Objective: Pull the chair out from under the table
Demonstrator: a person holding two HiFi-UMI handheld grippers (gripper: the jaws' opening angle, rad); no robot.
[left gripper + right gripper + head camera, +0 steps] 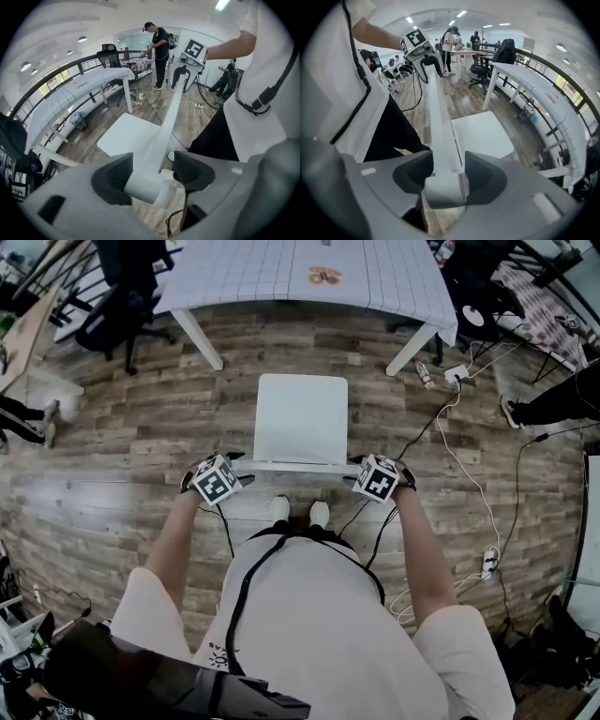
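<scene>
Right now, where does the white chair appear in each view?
Head view: chair at centre, in front of the table.
Left gripper view: chair centre-left, backrest running upward.
Right gripper view: chair right of centre.
Shared landmark: the white table beyond the seat.

Seen from above: a white chair stands on the wood-plank floor, clear of the grid-clothed table beyond it. The left gripper and right gripper sit at the two ends of the chair's back rail, with the person's shoes just behind it. White cables trail across the floor at right.
</scene>
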